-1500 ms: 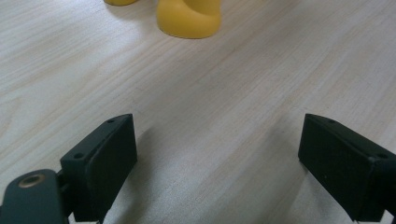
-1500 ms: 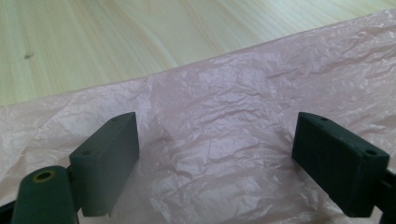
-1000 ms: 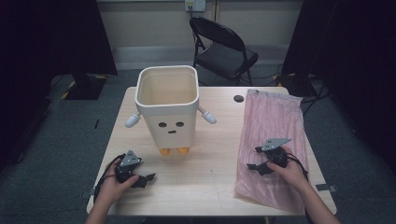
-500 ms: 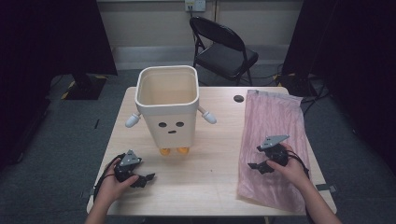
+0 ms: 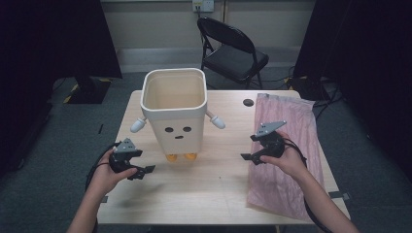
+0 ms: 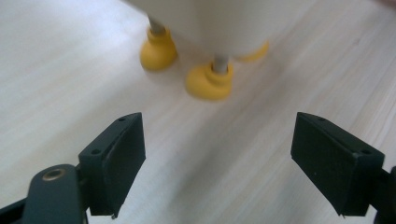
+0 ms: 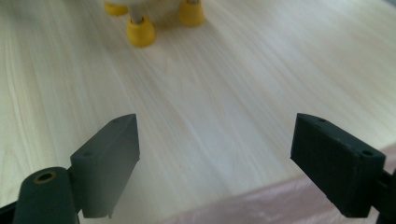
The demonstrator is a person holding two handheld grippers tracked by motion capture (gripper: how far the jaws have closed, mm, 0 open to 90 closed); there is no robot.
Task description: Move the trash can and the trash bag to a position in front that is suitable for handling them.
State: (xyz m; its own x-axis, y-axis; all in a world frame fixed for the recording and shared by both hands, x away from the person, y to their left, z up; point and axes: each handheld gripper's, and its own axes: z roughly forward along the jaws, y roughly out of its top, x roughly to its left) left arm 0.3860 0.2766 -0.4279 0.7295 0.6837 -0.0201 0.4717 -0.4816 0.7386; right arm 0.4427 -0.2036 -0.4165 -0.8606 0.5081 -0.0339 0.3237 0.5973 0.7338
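Wood counter (image 5: 218, 179), pale and grained, stands on grey carpet (image 5: 63, 145) in a room with dark curtains at both sides. A black folding chair (image 5: 233, 53) sits beyond the far edge, under a wall socket (image 5: 204, 5). A white bin (image 5: 176, 109) with a face, stub arms and yellow feet stands at the far middle of the counter. A pink bag (image 5: 286, 145) lies flat along the right side, its near end hanging over the edge. A small dark disc (image 5: 248, 102) rests near the bag's far left corner.

The left hand-held gripper (image 5: 141, 171) is near left, jaws wide and empty, pointing right. The right hand-held gripper (image 5: 248, 157) is above the bag's left edge, jaws wide and empty, pointing left.

The left gripper view brings the bin's yellow feet (image 6: 208, 81) close, on thin grey pegs. The right gripper view has the feet (image 7: 140, 31) farther off and the bag's edge (image 7: 261, 205) below its jaws.
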